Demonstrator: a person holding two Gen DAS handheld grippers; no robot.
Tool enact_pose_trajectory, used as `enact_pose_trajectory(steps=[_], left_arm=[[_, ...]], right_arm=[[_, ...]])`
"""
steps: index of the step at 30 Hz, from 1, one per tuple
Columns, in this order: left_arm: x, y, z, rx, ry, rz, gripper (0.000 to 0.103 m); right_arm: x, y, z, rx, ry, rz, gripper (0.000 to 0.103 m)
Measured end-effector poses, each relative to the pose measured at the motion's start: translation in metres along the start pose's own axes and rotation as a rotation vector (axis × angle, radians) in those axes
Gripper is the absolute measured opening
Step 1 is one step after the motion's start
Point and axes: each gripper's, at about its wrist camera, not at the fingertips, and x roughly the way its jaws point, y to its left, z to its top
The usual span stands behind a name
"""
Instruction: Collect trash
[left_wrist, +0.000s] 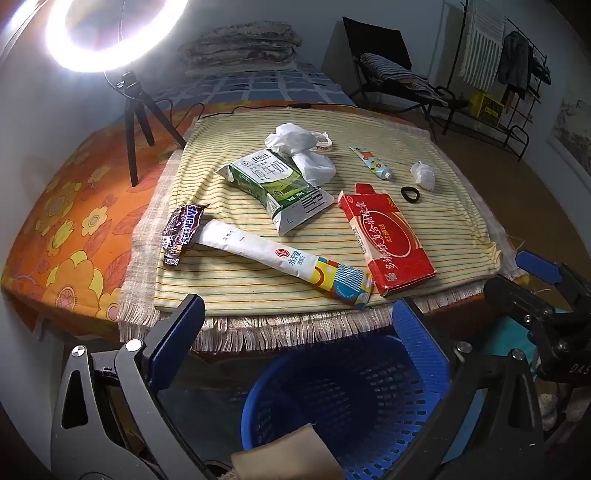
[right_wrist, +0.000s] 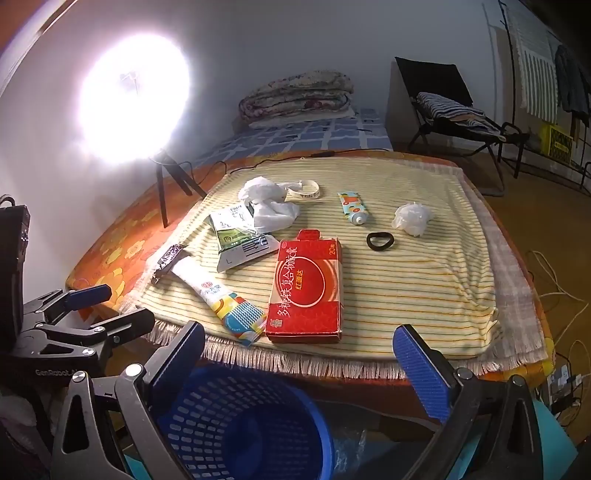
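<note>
Trash lies on a striped cloth (left_wrist: 221, 280) over a bed: a red box (left_wrist: 388, 236) (right_wrist: 306, 284), a green milk carton (left_wrist: 273, 184) (right_wrist: 240, 236), a long white sachet (left_wrist: 288, 258) (right_wrist: 221, 295), a Snickers wrapper (left_wrist: 181, 229) (right_wrist: 168, 260), crumpled white plastic (left_wrist: 303, 147) (right_wrist: 269, 203), a small tube (left_wrist: 373, 162) (right_wrist: 352, 206), a white wad (left_wrist: 423, 175) (right_wrist: 412, 218) and a black hair tie (left_wrist: 410, 194) (right_wrist: 378, 242). A blue basket (left_wrist: 343, 398) (right_wrist: 243, 424) stands below the bed's near edge. My left gripper (left_wrist: 295, 332) and right gripper (right_wrist: 299, 354) are open and empty above the basket.
A ring light on a tripod (left_wrist: 136, 122) (right_wrist: 166, 184) stands at the left on the orange bedspread (left_wrist: 74, 221). A roll of tape (left_wrist: 325, 142) (right_wrist: 304, 190) lies by the plastic. A folding chair (right_wrist: 454, 114) and clothes rack (left_wrist: 517, 74) stand at the right. Cables (right_wrist: 554, 288) lie on the floor.
</note>
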Motion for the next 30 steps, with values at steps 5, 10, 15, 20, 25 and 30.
enact_pose_trajectory(steps=[5, 10, 15, 20, 25, 30], left_arm=[[0.0045, -0.0027, -0.001, 0.006, 0.005, 0.001, 0.103], [0.0058, -0.0025, -0.0014, 0.009, 0.008, -0.001, 0.103], [0.0058, -0.004, -0.0014, 0.01, 0.008, 0.001, 0.103], [0.0064, -0.0045, -0.0018, 0.01, 0.01, 0.001, 0.103], [0.0059, -0.0043, -0.0014, 0.011, 0.008, 0.0, 0.103], [0.0061, -0.0045, -0.0012, 0.009, 0.008, 0.002, 0.103]], right_arm=[[-0.0009, -0.0002, -0.0008, -0.001, 0.002, -0.001, 0.103], [-0.0022, -0.0014, -0.0016, 0.0, 0.003, -0.003, 0.103], [-0.0006, -0.0025, -0.0016, 0.009, 0.009, 0.0, 0.103], [0.0001, -0.0024, -0.0022, 0.007, 0.011, -0.001, 0.103], [0.0017, -0.0018, -0.003, 0.006, 0.015, -0.004, 0.103], [0.002, -0.0024, -0.0037, 0.005, 0.016, -0.006, 0.103]])
